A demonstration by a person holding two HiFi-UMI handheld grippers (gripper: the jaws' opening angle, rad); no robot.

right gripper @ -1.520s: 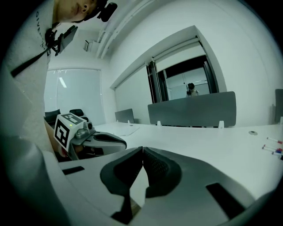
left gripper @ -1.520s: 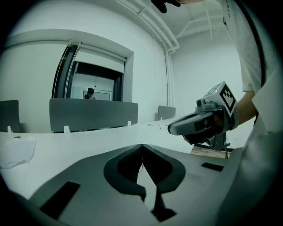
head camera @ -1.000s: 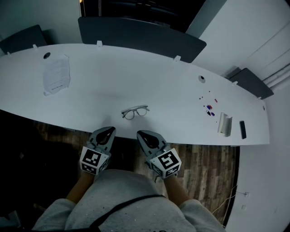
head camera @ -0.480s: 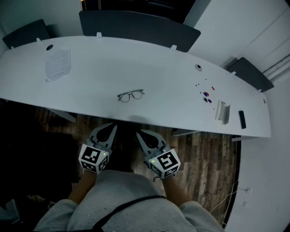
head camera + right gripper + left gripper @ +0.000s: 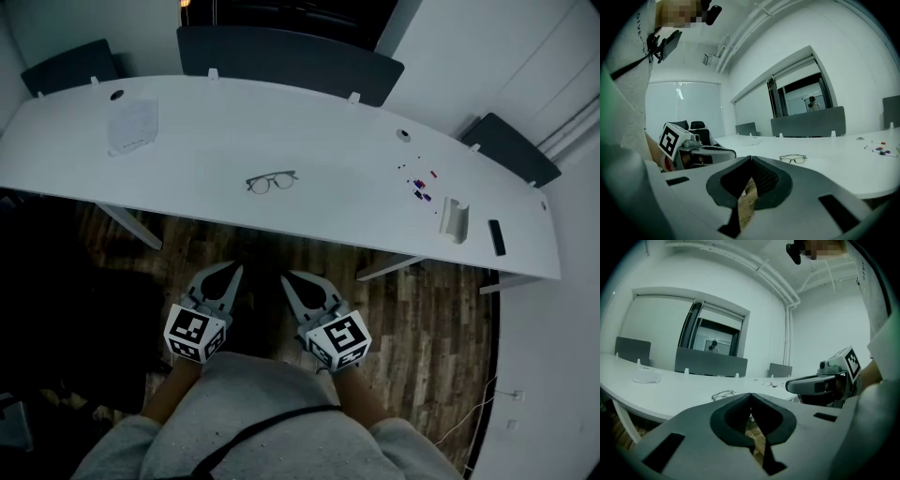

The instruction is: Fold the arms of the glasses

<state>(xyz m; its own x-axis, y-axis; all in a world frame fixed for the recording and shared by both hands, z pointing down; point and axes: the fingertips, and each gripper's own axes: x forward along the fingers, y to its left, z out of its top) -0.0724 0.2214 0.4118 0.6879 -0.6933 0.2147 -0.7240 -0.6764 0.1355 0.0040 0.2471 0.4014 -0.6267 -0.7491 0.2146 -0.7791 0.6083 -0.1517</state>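
Note:
A pair of thin-framed glasses (image 5: 272, 181) lies on the long white table (image 5: 328, 197), near its front edge; its arms cannot be made out. In the left gripper view the glasses (image 5: 723, 394) show beyond the jaw tips, and in the right gripper view the glasses (image 5: 793, 159) lie ahead on the tabletop. My left gripper (image 5: 231, 270) and right gripper (image 5: 287, 278) are held side by side over the wooden floor, well short of the table. Both are shut and hold nothing. The right gripper's body (image 5: 820, 383) shows in the left gripper view.
A sheet of paper (image 5: 133, 125) lies at the table's far left. Several small coloured items (image 5: 420, 186), a white stand (image 5: 453, 220) and a dark flat device (image 5: 495, 237) sit at the right. Grey divider panels (image 5: 286, 56) line the far edge. Table legs (image 5: 127, 225) stand below.
The table and glasses have slid farther away in the head view as I backed off. Both grippers, once at the table's front edge, now hang over the floor, still shut.

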